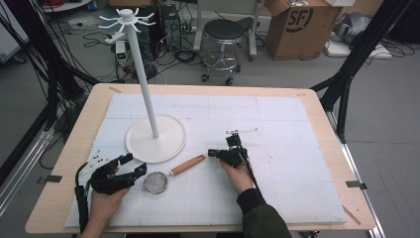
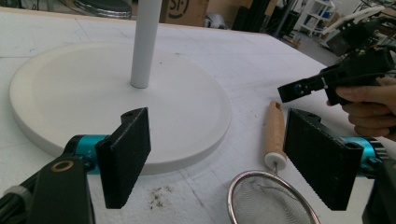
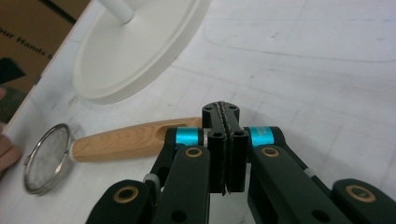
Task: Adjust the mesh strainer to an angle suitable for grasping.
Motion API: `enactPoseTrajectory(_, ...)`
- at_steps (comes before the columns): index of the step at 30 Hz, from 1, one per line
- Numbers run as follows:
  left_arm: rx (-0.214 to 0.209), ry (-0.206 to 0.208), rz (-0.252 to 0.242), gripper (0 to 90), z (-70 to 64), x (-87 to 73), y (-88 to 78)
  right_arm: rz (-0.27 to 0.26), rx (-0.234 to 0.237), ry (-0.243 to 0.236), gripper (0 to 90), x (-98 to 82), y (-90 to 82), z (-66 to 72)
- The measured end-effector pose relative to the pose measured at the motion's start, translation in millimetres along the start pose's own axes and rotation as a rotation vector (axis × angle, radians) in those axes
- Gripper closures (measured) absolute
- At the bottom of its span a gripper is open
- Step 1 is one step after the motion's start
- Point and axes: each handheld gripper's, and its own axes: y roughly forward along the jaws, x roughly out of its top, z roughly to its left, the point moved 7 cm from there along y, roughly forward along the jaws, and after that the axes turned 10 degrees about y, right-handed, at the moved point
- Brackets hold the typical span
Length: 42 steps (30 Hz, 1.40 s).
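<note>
Left gripper sits at the near left of the white foam mat, held by the person's left hand. Jaws stand wide apart, nothing between the pads; in the left gripper view they frame the rim of the strainer and the edge of the stand's base.

White hook stand: upright pole on a round base, just beyond the left gripper.

Small mesh strainer lies flat on the mat, just right of the left gripper. Its wooden handle points away to the right, toward the right gripper.

Right gripper: jaws pressed together, empty. Tips lie just beside the far end of the handle; contact cannot be told.
</note>
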Motion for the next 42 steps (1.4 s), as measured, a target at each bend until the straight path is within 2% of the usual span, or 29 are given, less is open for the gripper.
enactPoseTrajectory(2,-0.002,0.001,-0.001,23.9,-0.3,0.6,-0.4,0.021,0.014,0.027,89.9,-0.8,3.8,-2.7)
enactPoseTrajectory(4,-0.003,-0.001,0.001,23.9,-0.8,0.4,0.6,0.019,0.019,0.026,89.9,-0.5,5.0,-0.9)
enactPoseTrajectory(6,-0.005,0.003,0.005,23.9,-1.5,0.1,1.9,0.026,0.005,0.018,89.9,-1.7,7.2,0.2)
enactPoseTrajectory(8,-0.009,0.007,0.006,23.9,-2.5,0.7,2.2,0.030,0.027,0.039,89.9,-3.4,9.0,3.7)
enactPoseTrajectory(10,-0.012,0.009,0.005,24.0,-4.6,1.7,2.8,0.026,0.007,0.017,89.9,-3.8,10.9,5.5)
enactPoseTrajectory(12,-0.018,0.015,0.011,24.0,-6.2,1.8,3.2,0.045,0.021,0.025,89.9,-5.1,14.5,9.7)
enactPoseTrajectory(15,-0.017,0.039,0.022,24.0,-8.1,2.3,3.5,0.066,0.032,0.007,89.9,-7.0,22.8,19.1)
enactPoseTrajectory(16,-0.017,0.047,0.024,24.0,-8.4,2.8,3.0,0.064,0.031,-0.010,89.9,-6.9,27.1,23.5)
enactPoseTrajectory(18,-0.015,0.056,0.024,23.9,-8.4,4.0,0.9,0.059,0.025,-0.014,89.9,-5.8,30.6,26.6)
enactPoseTrajectory(23,-0.009,0.054,0.019,23.9,-6.9,4.4,-1.0,0.005,-0.009,0.039,89.9,6.6,25.0,12.6)
enactPoseTrajectory(27,-0.016,0.058,0.024,23.9,-8.0,3.8,-0.1,-0.005,0.022,0.073,89.9,15.1,27.4,8.4)
enactPoseTrajectory(31,-0.018,0.054,0.024,23.9,-8.3,4.1,-0.2,0.029,0.012,0.046,89.9,22.3,39.9,12.6)
enactPoseTrajectory(32,-0.017,0.051,0.020,24.0,-8.4,4.4,-0.4,0.037,0.002,0.026,89.9,22.9,44.2,15.9)
enactPoseTrajectory(34,-0.015,0.053,0.017,23.9,-7.3,4.5,-0.7,0.035,-0.007,0.008,89.9,22.3,46.5,18.9)
enactPoseTrajectory(38,-0.018,0.053,0.028,23.9,-7.7,3.0,0.6,0.033,-0.012,0.010,89.9,21.1,46.1,19.8)
enactPoseTrajectory(41,-0.021,0.052,0.022,24.0,-8.1,4.1,-0.4,0.062,0.018,0.006,89.9,15.4,49.2,26.8)
enactPoseTrajectory(42,-0.020,0.052,0.024,24.0,-7.8,4.3,-0.5,0.066,0.018,-0.014,89.9,12.6,50.9,31.2)
